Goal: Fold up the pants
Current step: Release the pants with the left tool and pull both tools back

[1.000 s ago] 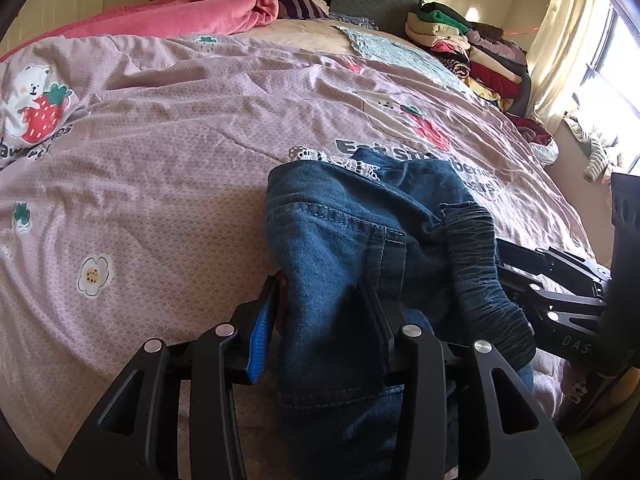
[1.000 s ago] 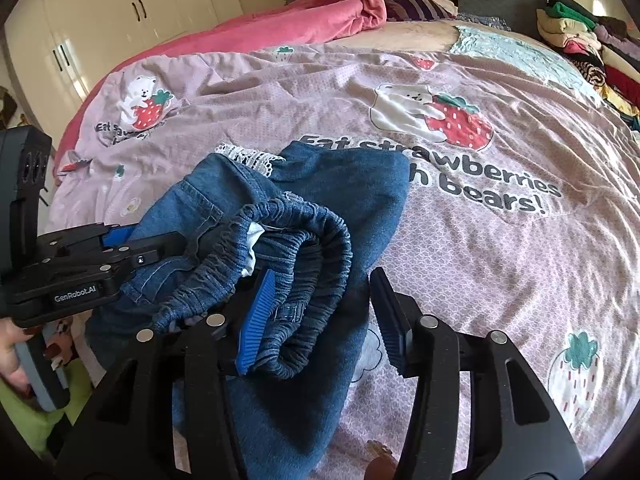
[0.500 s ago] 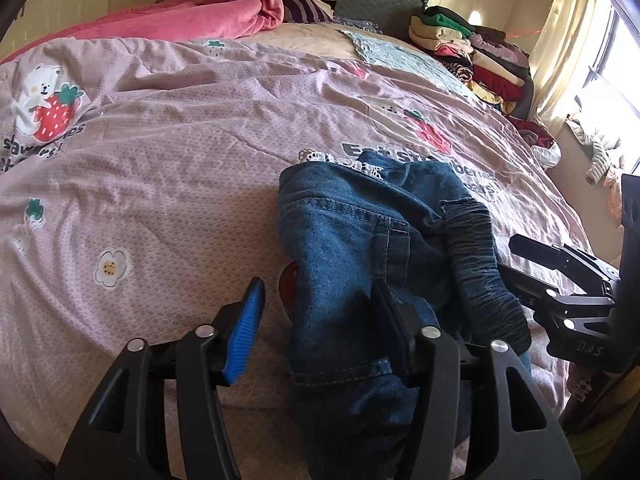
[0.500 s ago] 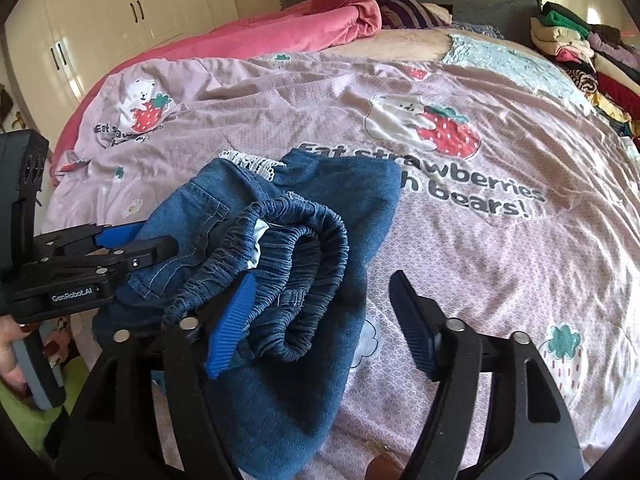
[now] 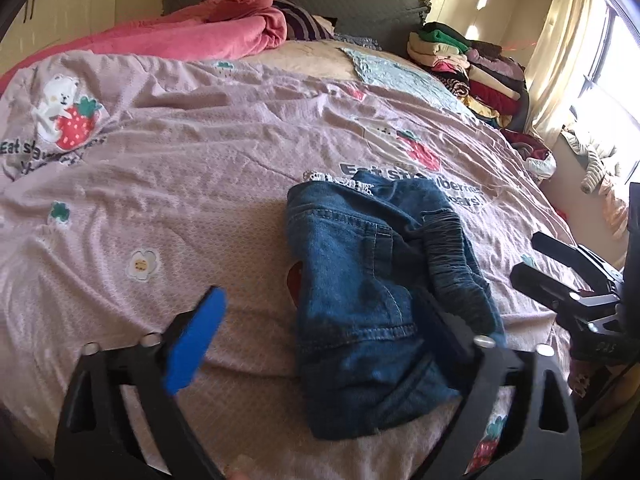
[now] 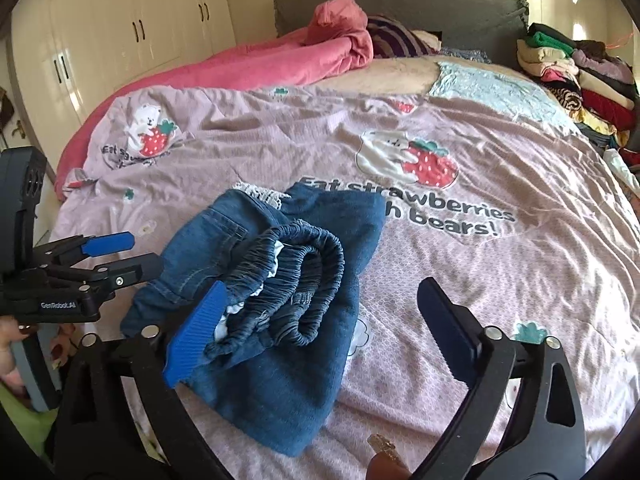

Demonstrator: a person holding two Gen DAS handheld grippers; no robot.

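Sunlight from a curtained window is falling across a wide bed (image 6: 520, 152) covered with a lilac strawberry-and-bear quilt, with a pink blanket (image 6: 280, 60) bunched near the headboard and a stack of folded clothes (image 5: 472, 68) sitting at the far corner. Lying near the quilt's front edge are the denim pants (image 5: 360, 280), already gathered into a compact bundle with the elastic waistband (image 6: 304, 276) curling on top and a lace trim peeking out at the far side.

Both tools are letting go. The left gripper (image 5: 320, 344) is opening, its fingers spreading on either side of the bundle's near end without pinching it. The right gripper (image 6: 320, 328) is opening too, one blue pad lying just beside the waistband, nothing clamped.

Judging from this, the release is the step in hand. Doing it well probably means drawing each gripper straight away from the cloth so no pad is snagging the elastic and dragging the fold open; the loose waistband looks likeliest to spring up.
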